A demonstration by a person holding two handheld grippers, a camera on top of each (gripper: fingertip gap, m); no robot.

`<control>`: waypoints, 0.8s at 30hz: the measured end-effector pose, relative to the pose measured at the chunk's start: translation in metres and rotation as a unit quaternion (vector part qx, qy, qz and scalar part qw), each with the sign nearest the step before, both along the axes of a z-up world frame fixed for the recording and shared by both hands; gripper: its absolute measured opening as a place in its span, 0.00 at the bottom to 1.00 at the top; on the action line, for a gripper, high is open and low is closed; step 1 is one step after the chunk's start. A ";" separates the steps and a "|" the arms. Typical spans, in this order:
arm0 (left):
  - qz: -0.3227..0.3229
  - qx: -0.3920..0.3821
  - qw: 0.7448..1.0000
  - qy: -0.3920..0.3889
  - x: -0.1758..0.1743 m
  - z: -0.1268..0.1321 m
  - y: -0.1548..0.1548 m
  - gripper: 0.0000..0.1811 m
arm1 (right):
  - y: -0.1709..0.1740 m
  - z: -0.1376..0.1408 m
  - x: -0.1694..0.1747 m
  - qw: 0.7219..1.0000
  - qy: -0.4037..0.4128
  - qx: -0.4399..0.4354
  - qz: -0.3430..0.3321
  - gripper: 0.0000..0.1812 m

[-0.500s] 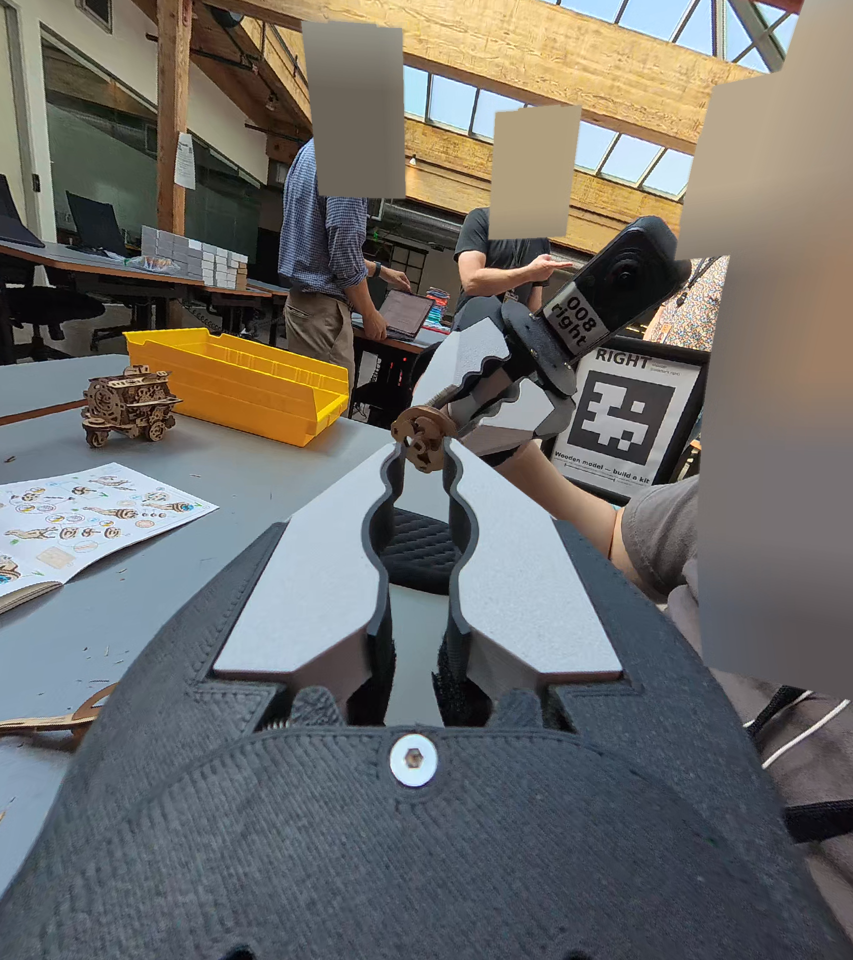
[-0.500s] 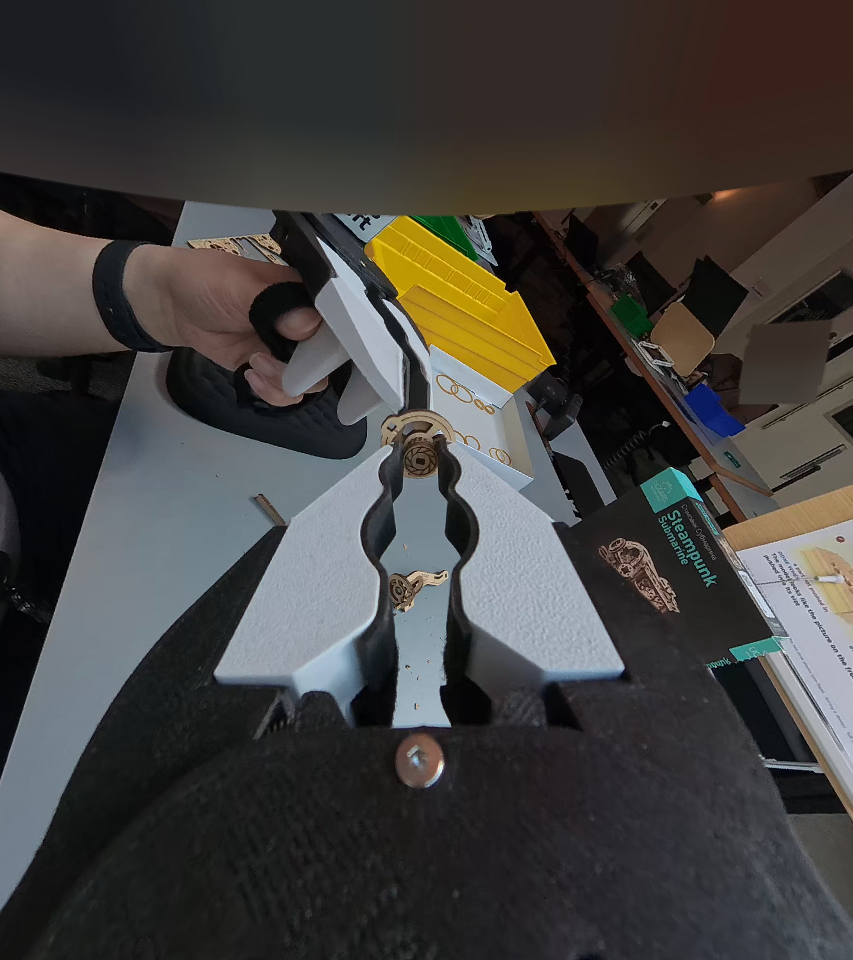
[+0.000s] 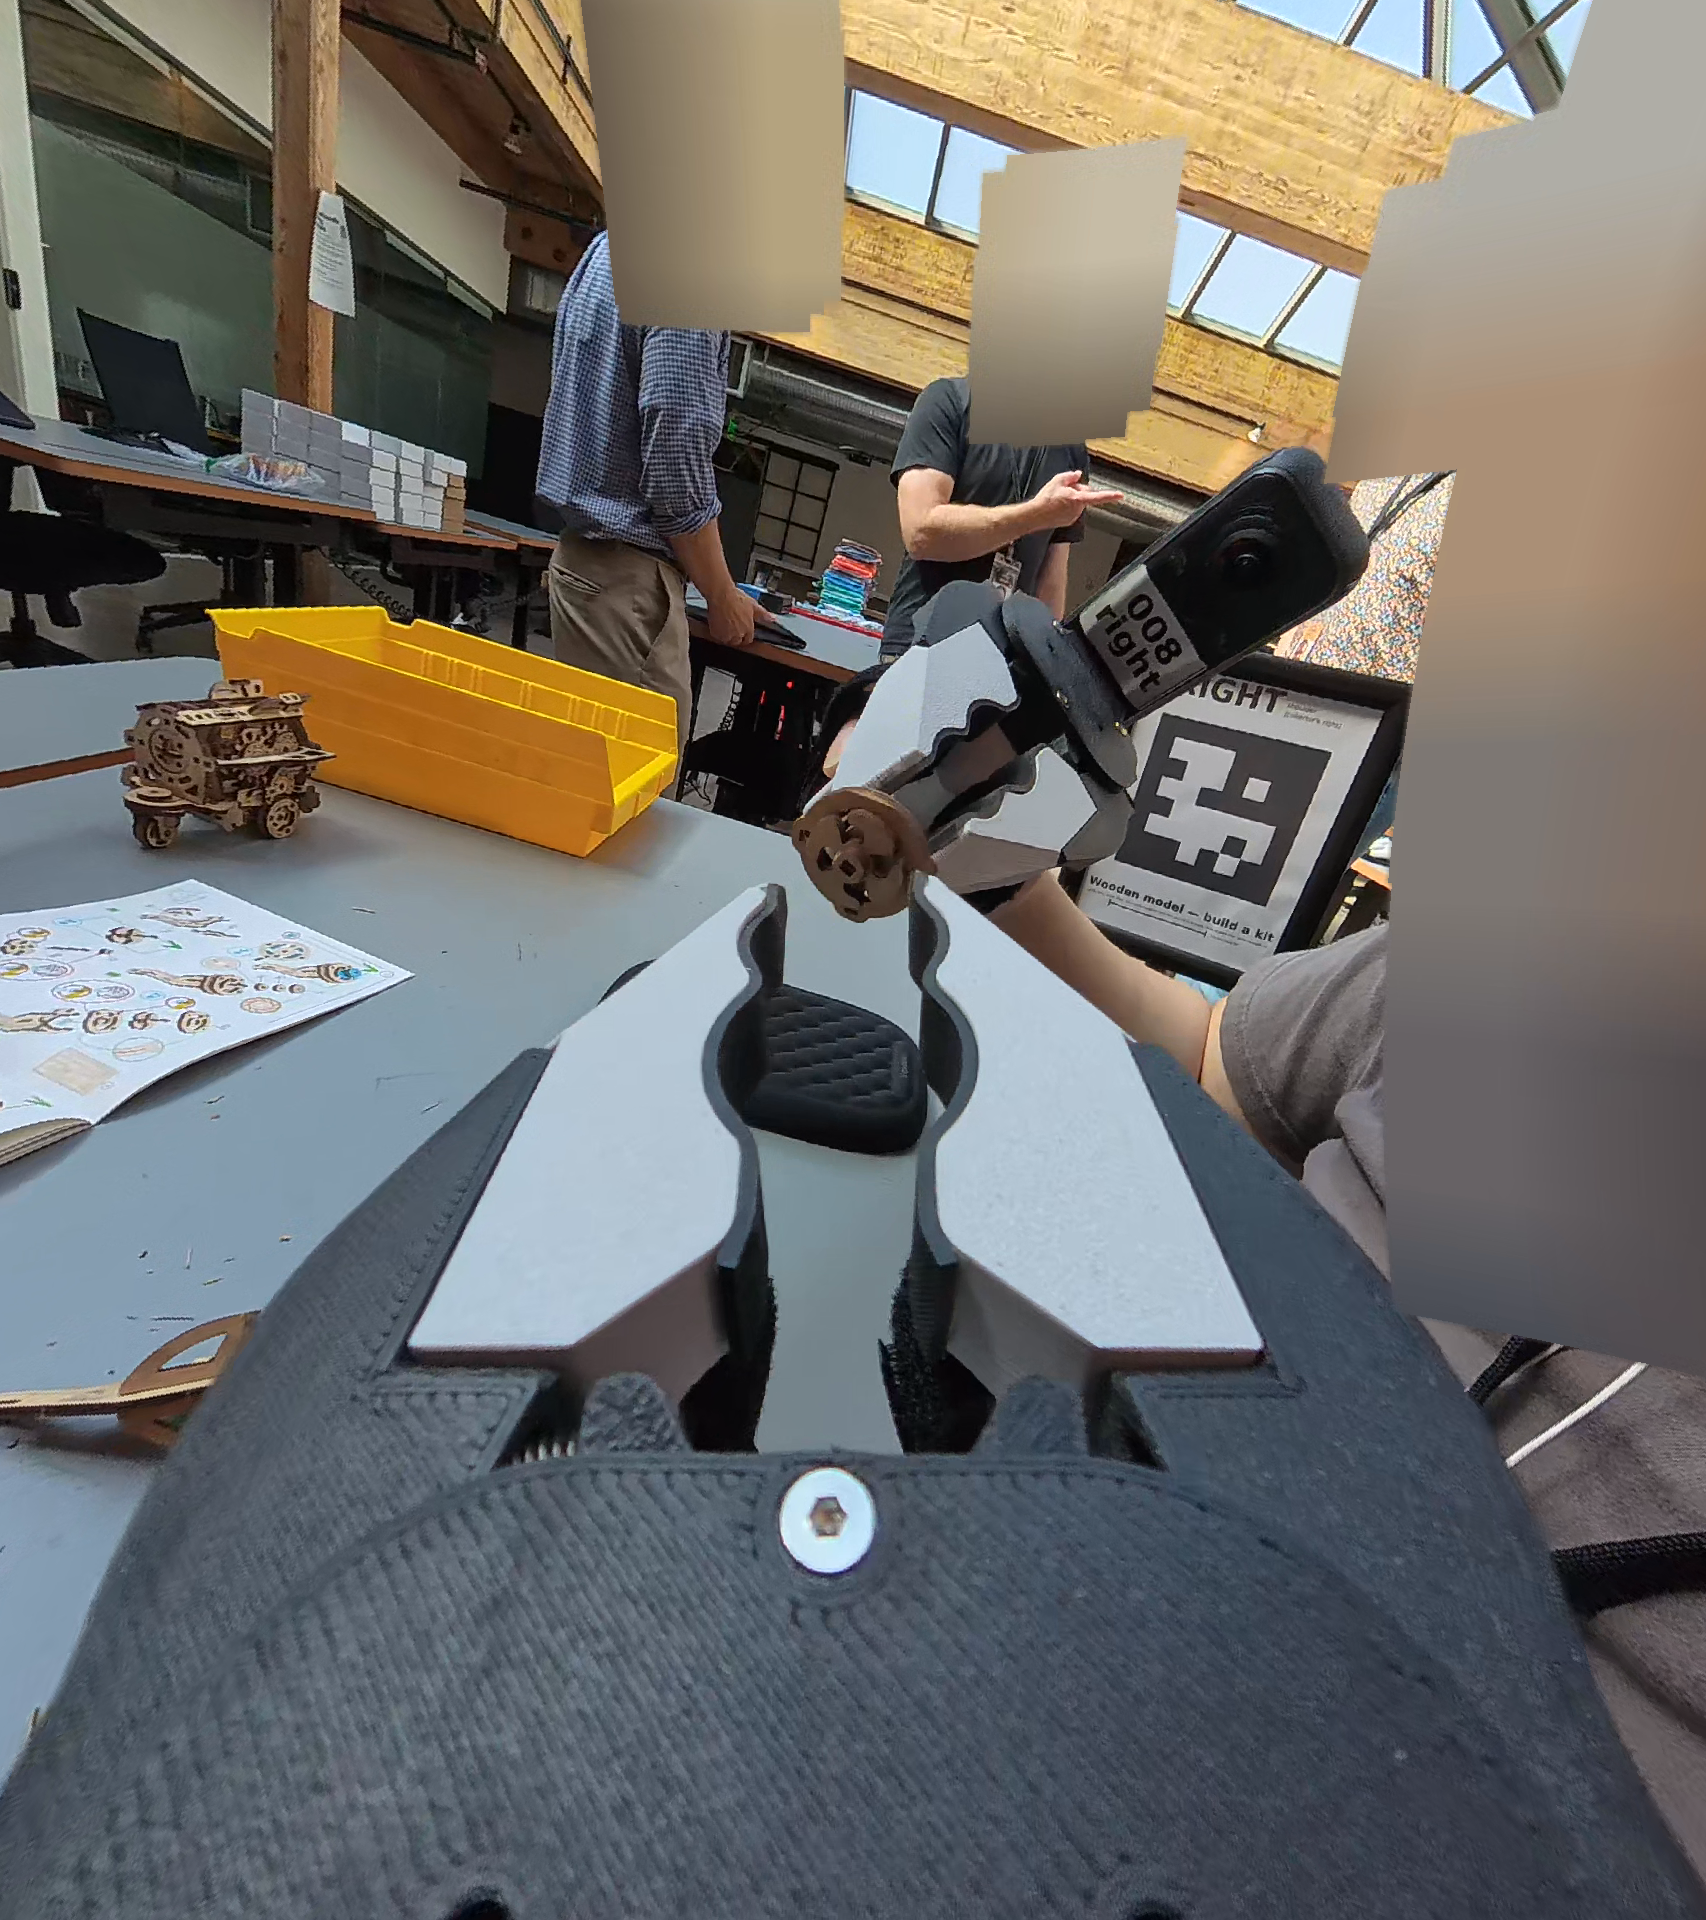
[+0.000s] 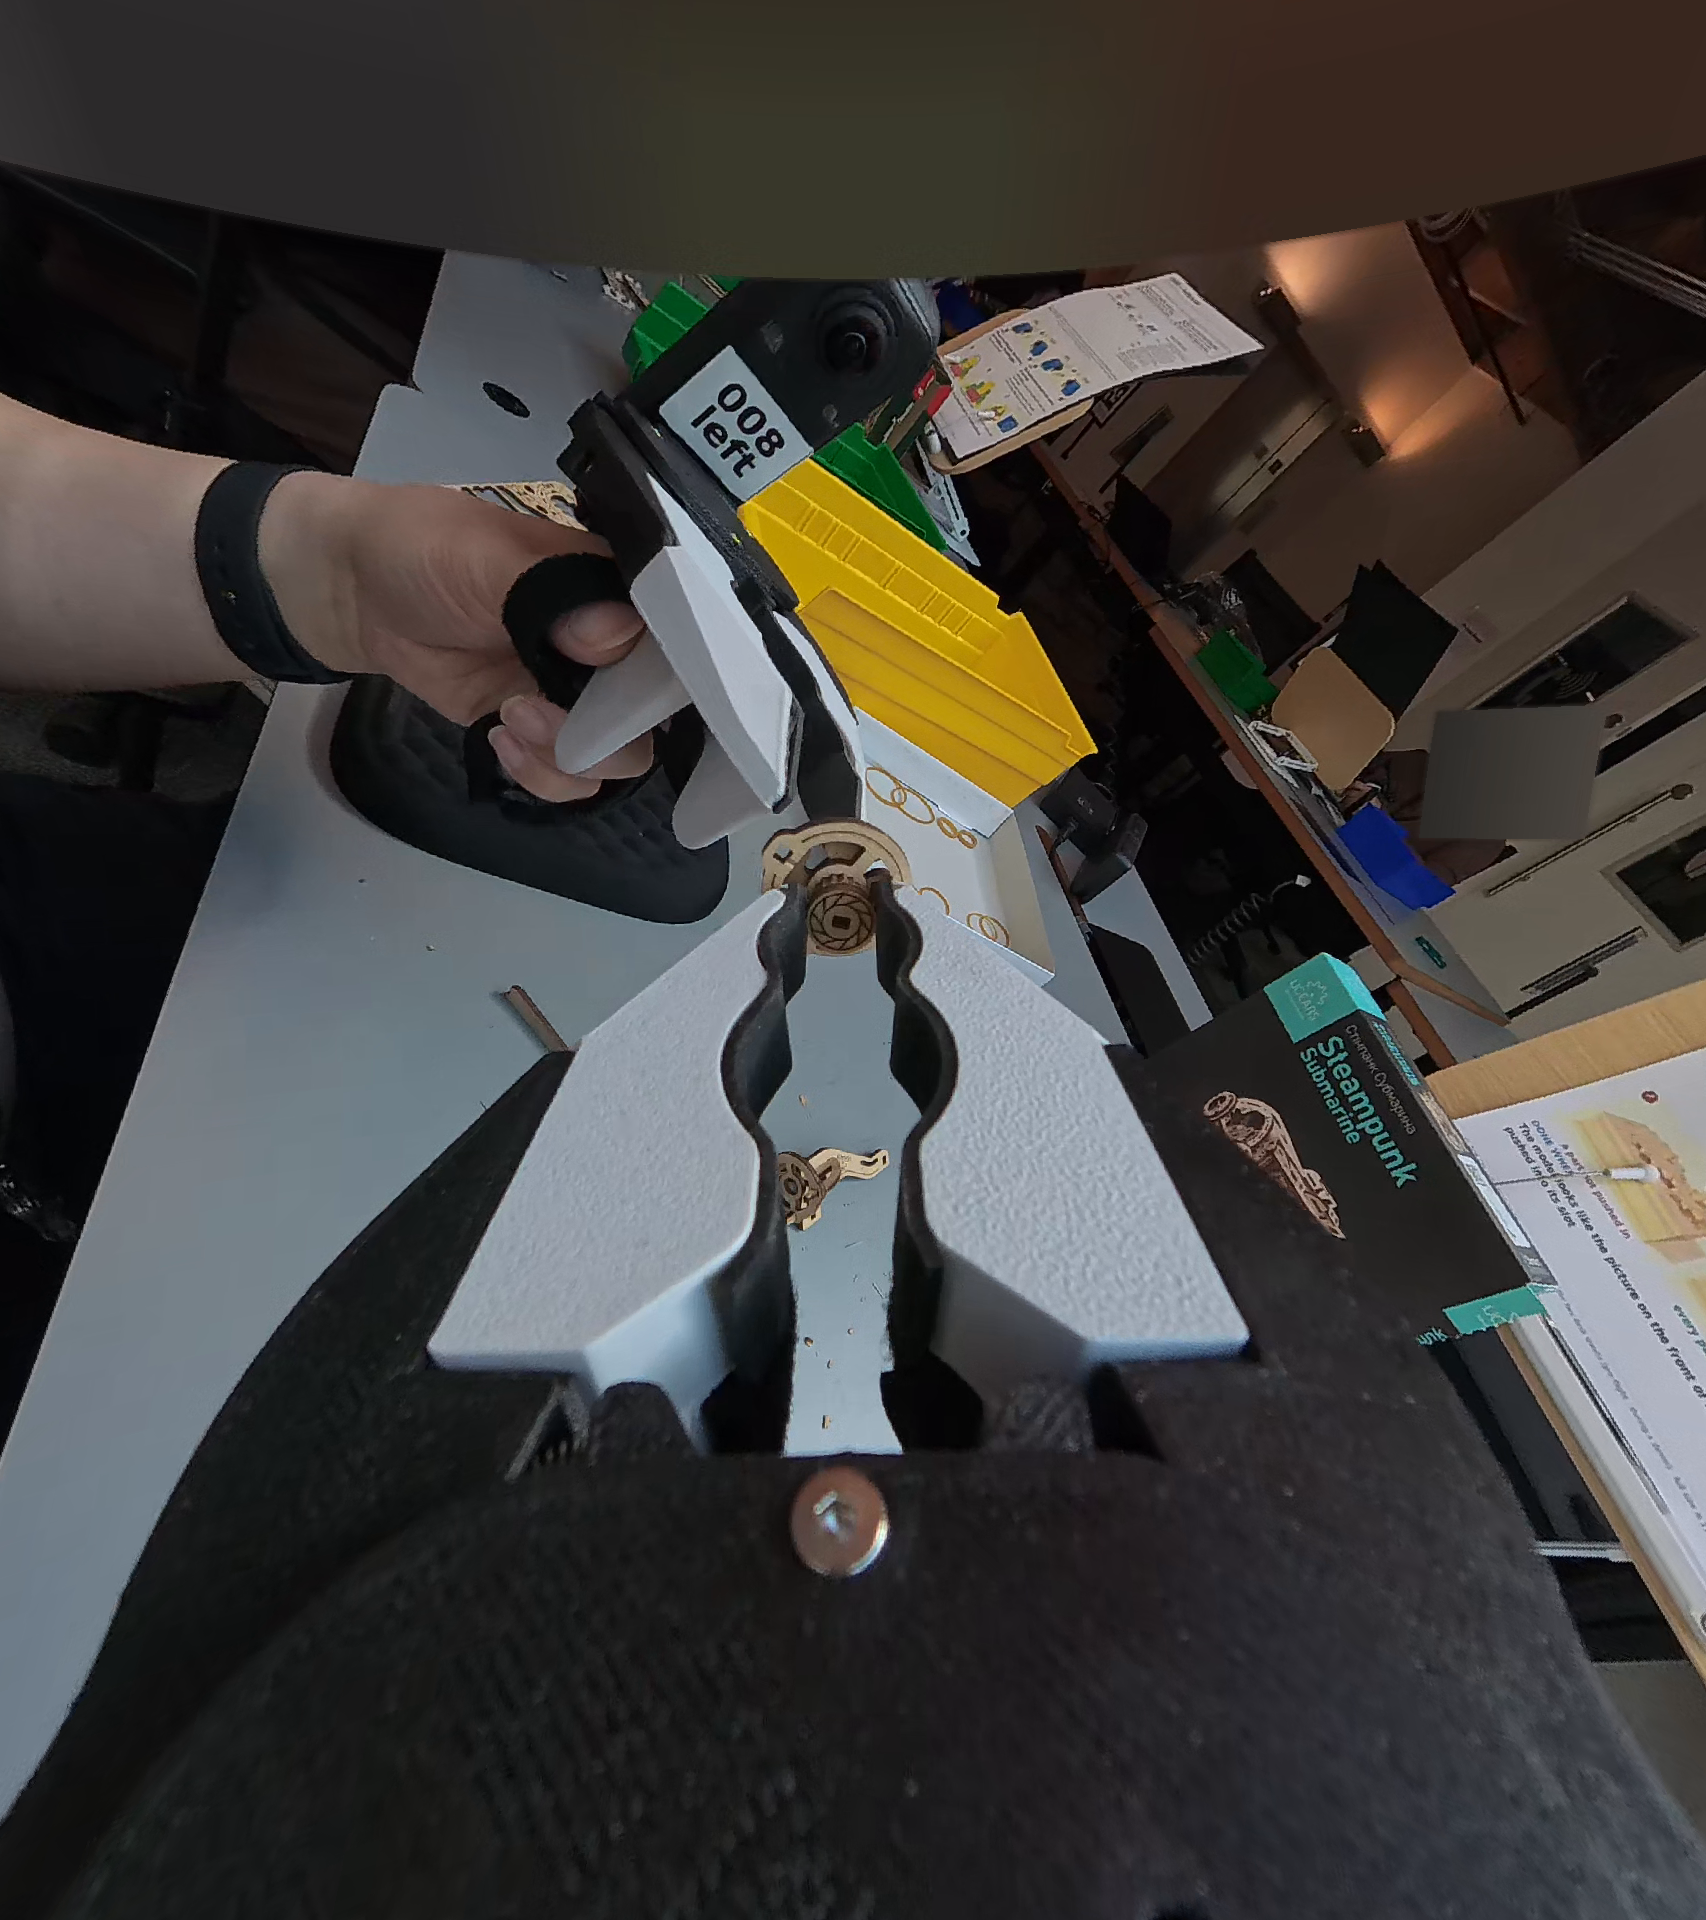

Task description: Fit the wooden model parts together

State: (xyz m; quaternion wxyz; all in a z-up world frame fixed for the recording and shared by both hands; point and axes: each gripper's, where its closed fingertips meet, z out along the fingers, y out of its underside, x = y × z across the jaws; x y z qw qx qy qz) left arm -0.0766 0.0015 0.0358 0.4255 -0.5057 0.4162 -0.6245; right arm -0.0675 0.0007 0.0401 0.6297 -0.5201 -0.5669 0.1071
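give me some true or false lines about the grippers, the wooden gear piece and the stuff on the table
1. The right hand-held gripper grips the round wooden gear piece. True.
2. The left hand-held gripper is clamped on that piece. False: its fingers stand apart, holding nothing.
3. The yellow bin sits on the table. True.
4. The finished wooden model is inside the bin. False: it stands on the table beside it.
5. An open instruction booklet lies on the table. True.
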 end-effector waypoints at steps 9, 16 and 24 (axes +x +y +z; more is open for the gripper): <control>0.119 0.080 0.963 0.228 -0.025 -0.087 0.071 0.18 | 0.042 -0.056 0.048 0.990 -0.074 0.035 -0.111 0.06; 0.054 0.296 0.878 0.372 -0.014 -0.144 0.114 0.24 | 0.061 -0.101 0.046 0.990 -0.068 0.006 -0.121 0.06; -0.081 0.407 0.810 0.415 0.009 -0.178 0.140 0.20 | 0.055 -0.091 0.052 0.994 0.060 -0.065 -0.070 0.06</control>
